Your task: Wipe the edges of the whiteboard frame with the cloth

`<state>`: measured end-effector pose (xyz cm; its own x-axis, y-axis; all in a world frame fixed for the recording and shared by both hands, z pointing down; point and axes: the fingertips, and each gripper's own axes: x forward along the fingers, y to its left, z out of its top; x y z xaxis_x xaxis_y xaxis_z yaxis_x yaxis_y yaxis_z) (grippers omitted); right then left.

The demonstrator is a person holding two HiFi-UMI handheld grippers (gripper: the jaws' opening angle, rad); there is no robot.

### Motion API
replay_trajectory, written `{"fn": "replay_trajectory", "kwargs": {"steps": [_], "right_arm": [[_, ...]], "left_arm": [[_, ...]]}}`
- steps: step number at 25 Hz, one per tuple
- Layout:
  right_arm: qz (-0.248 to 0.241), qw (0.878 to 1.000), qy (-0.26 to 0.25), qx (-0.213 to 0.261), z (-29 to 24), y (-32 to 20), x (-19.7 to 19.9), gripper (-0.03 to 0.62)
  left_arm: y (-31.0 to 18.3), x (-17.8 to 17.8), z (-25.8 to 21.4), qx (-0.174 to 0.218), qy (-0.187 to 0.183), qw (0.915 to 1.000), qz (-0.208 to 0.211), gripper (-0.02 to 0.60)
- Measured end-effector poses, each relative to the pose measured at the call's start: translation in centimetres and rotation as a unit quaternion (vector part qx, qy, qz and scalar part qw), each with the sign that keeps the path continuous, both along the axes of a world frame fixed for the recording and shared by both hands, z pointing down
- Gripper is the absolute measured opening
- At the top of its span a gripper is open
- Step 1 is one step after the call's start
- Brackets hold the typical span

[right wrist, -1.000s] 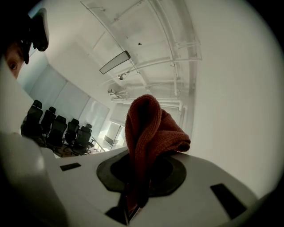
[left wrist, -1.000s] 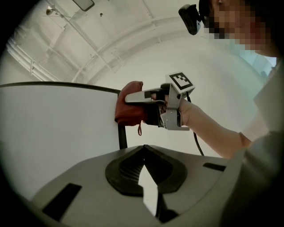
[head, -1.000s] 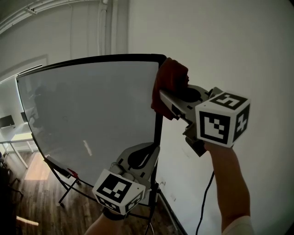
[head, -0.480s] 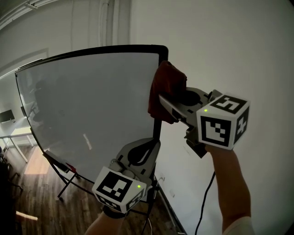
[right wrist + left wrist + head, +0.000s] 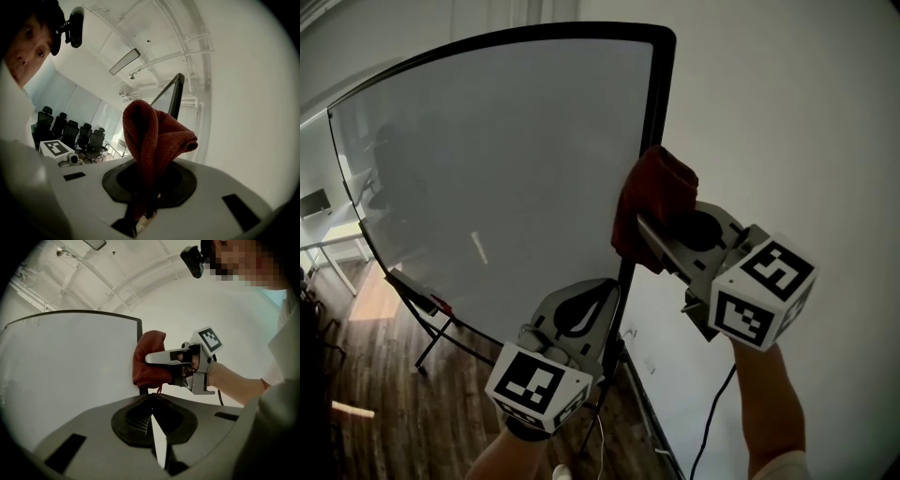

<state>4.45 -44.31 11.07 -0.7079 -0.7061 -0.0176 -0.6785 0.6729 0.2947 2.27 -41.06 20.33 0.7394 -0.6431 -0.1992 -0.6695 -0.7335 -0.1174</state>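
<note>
The whiteboard (image 5: 497, 159) has a thin black frame (image 5: 661, 103) and stands on a stand close to a white wall. A dark red cloth (image 5: 654, 197) is bunched over the frame's right edge, about halfway down. My right gripper (image 5: 643, 228) is shut on the cloth, which rises out of the jaws (image 5: 152, 136) with the frame (image 5: 176, 96) just behind. My left gripper (image 5: 612, 289) is lower, shut, its tips against the same right edge. From the left gripper (image 5: 151, 398) the cloth (image 5: 147, 364) shows right above the tips.
A white wall (image 5: 787, 122) runs close behind the board's right side. A black cable (image 5: 711, 417) hangs down it. The stand's legs (image 5: 431, 352) and a marker tray (image 5: 417, 295) are at lower left over a wooden floor. Office chairs (image 5: 70, 133) stand far off.
My right gripper and the cloth have slid down the frame's right edge from the top right corner. The left gripper has stayed near the lower part of that edge.
</note>
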Motion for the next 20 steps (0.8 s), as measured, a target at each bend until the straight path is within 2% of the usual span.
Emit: {"fn": "replay_trajectory", "kwargs": {"steps": [4, 12, 14, 18, 20], "right_arm": [[0.000, 1.000, 0.007, -0.013, 0.1, 0.0, -0.1, 0.055], [-0.023, 0.999, -0.016, -0.028, 0.6, -0.7, 0.1, 0.055], [-0.027, 0.999, -0.020, -0.026, 2.6, -0.5, 0.1, 0.055], [-0.038, 0.998, -0.037, -0.027, 11.3, -1.1, 0.9, 0.055], [-0.039, 0.998, -0.039, -0.028, 13.3, -1.5, 1.1, 0.055]], "left_arm": [[-0.1, -0.9, -1.0, -0.010, 0.017, 0.9998, -0.005, 0.008], [-1.3, -0.9, -1.7, -0.020, 0.035, 0.9992, 0.006, 0.008], [-1.4, -0.8, 0.2, -0.022, 0.027, 0.9994, 0.006, 0.008], [-2.3, 0.2, 8.0, -0.020, 0.019, 0.9996, 0.006, 0.008], [-2.7, 0.5, 9.7, -0.027, 0.016, 0.9995, 0.008, 0.008]]}}
